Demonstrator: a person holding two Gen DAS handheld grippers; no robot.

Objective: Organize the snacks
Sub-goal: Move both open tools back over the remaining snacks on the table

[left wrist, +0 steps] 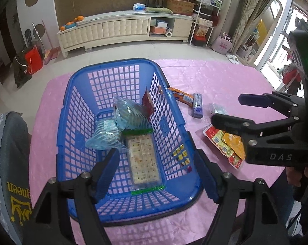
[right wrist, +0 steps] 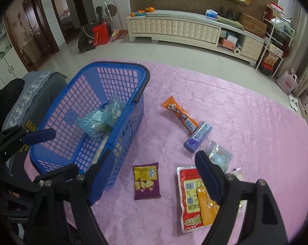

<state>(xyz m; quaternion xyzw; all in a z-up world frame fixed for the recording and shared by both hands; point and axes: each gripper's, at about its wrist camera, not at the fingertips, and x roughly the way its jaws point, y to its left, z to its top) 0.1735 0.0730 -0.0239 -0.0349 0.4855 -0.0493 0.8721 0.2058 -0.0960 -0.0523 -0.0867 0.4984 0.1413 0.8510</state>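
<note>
Blue plastic lattice basket (right wrist: 121,122) on pink tablecloth (right wrist: 235,106), left side; clear cracker tray (left wrist: 143,161) inside it. Purple chip packet (right wrist: 146,181) just right of basket; red sachet (right wrist: 189,200) farther right.

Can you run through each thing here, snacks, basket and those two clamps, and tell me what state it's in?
blue basket: upright, partly filled.
cracker tray: flat in basket.
purple chip bag: on table, outside basket.
red packet: on table.
orange tube: on table.
left gripper: open, empty.
right gripper: open, empty.

Blue lattice basket (left wrist: 76,110), pink floral-embossed tablecloth (right wrist: 235,106), purple-and-yellow chip packet (right wrist: 146,180)
</note>
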